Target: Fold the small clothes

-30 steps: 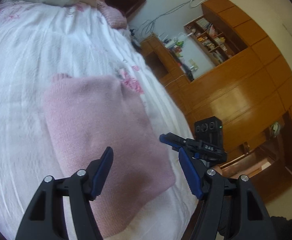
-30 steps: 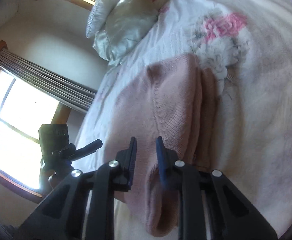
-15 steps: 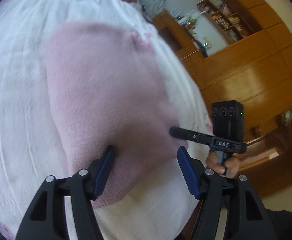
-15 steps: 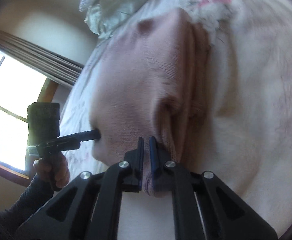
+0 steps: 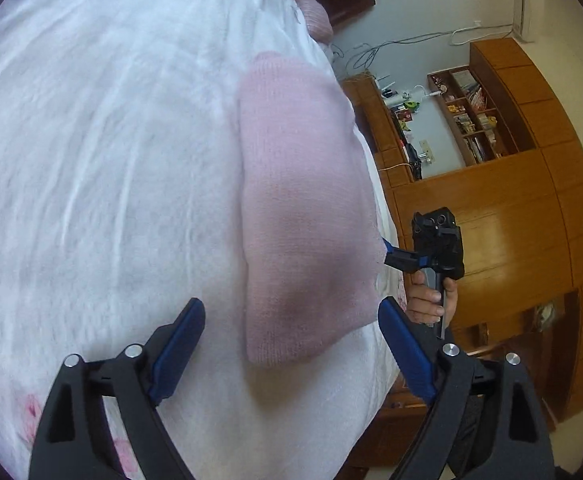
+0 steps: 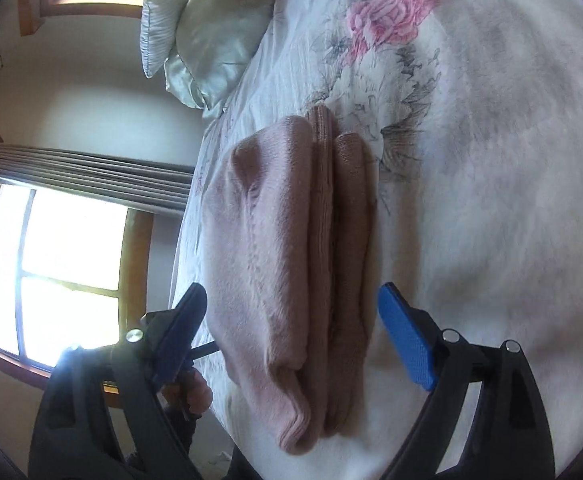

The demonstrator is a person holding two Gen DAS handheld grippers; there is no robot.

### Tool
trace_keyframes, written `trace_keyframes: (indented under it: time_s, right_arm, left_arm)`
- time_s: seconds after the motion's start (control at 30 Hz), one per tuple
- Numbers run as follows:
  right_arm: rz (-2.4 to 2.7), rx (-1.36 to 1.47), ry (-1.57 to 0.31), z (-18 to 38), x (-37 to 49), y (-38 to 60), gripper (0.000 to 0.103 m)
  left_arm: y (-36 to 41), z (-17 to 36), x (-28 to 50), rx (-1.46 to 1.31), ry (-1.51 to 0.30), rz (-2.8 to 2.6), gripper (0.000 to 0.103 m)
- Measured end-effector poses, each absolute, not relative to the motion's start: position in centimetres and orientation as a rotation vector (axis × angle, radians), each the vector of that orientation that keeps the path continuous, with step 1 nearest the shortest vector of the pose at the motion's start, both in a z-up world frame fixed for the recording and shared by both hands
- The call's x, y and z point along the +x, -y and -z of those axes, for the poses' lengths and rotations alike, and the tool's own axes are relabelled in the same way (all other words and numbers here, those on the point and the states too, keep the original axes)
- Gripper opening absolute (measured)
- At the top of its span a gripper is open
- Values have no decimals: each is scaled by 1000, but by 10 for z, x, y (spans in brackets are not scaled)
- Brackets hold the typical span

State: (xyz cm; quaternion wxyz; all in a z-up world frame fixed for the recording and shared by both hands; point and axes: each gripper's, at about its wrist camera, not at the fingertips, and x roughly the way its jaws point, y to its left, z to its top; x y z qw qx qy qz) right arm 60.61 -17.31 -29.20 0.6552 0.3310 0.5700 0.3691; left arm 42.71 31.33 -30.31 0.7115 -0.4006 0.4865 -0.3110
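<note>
A pink knit garment (image 5: 299, 208) lies folded in a thick oblong on the white floral bedspread (image 5: 91, 160). In the right wrist view its stacked layers (image 6: 291, 240) show edge-on. My left gripper (image 5: 291, 308) hovers open just short of the garment's near end, nothing between its blue pads. My right gripper (image 6: 291, 292) is also open, its fingers wide on either side of the folded stack without gripping it. In the left wrist view the right gripper's tip (image 5: 397, 258) sits at the garment's right edge, held by a hand (image 5: 427, 300).
A pale green pillow (image 6: 211, 28) lies at the head of the bed. A window with curtains (image 6: 51, 272) is on one side. Wooden wardrobes (image 5: 511, 220) and a shelf unit (image 5: 471, 120) stand beyond the bed's other edge.
The right gripper, shut on the garment's folded edge half a second ago, has opened and let it go. Both grippers have drawn back; the garment now lies flat and narrower.
</note>
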Motion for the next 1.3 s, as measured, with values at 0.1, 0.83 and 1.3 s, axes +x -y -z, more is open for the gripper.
trace_keyframes:
  time_s: [0.1, 0.83, 1.3]
  right_arm:
    - [-840, 676, -1336, 305, 620, 147, 88]
    - [-896, 611, -1308, 317, 656, 84, 55]
    - [-899, 641, -1193, 259, 597, 48, 47]
  left_arm:
    - [-309, 316, 439, -935, -1056, 745, 89]
    - [-247, 318, 465, -860, -1178, 763, 63]
    - [-285, 248, 417, -763, -1150, 690, 35]
